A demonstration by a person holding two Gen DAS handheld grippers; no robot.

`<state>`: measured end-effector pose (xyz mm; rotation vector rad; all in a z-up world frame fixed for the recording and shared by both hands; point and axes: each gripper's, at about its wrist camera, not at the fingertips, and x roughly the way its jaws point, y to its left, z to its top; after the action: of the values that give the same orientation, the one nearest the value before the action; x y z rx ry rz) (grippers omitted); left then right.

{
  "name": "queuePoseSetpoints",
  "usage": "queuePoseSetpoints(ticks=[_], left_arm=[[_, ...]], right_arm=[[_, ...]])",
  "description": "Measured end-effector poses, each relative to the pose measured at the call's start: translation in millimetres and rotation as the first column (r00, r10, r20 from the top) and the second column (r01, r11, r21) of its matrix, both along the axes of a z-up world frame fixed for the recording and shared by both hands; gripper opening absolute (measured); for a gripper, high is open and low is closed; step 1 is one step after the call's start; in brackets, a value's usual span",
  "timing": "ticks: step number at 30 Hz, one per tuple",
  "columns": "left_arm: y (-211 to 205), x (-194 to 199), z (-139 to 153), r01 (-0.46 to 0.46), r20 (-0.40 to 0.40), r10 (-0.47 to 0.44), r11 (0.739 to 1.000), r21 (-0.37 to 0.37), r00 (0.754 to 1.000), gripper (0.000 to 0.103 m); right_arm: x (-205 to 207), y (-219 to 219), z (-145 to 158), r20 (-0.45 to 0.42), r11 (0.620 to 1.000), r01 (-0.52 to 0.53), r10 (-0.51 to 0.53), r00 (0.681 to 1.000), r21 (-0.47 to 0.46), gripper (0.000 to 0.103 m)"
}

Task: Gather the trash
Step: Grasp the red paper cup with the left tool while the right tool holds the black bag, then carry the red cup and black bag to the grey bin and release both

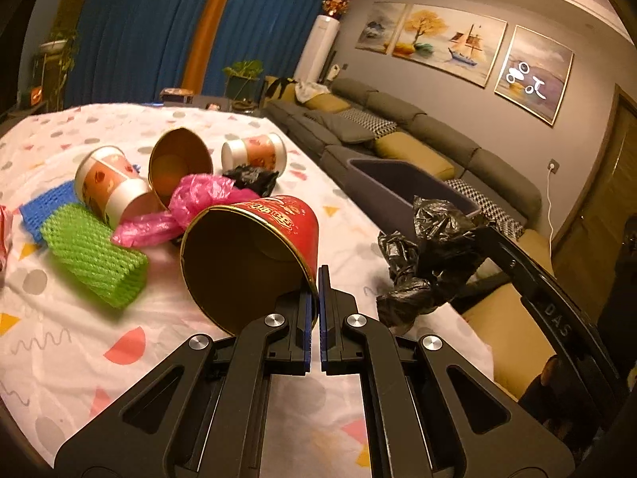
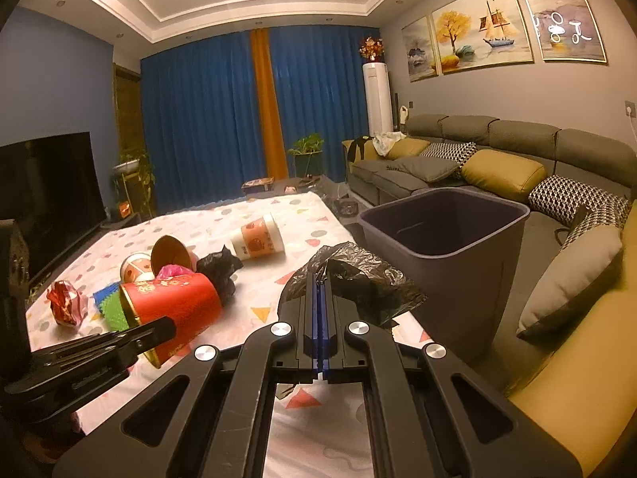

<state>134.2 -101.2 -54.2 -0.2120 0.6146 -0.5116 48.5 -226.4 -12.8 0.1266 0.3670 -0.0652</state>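
On the counter, a tipped paper cup lay nearest the left hand-held gripper, its rim between the closed jaws, with a foam sleeve to its left and more cups and a crumpled bag behind it. The right hand-held gripper, to the right, clamped a plastic bag near the counter's edge. A bin stood beyond that edge, before the sofa.
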Motion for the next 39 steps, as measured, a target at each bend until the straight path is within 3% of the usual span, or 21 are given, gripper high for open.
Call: queuePoseSetpoints(ticks=[26, 39], left_arm=[[-16, -4, 41, 0.047, 0.112, -0.046, 0.999, 0.0, 0.993, 0.002], [-99, 46, 99, 0.162, 0.242, -0.166, 0.986, 0.037, 0.956, 0.002]], right_arm=[[3, -31, 33, 0.089, 0.999, 0.047, -0.046, 0.995, -0.006, 0.002], [40, -88, 73, 0.18, 0.981, 0.188, -0.178, 0.967, -0.04, 0.002]])
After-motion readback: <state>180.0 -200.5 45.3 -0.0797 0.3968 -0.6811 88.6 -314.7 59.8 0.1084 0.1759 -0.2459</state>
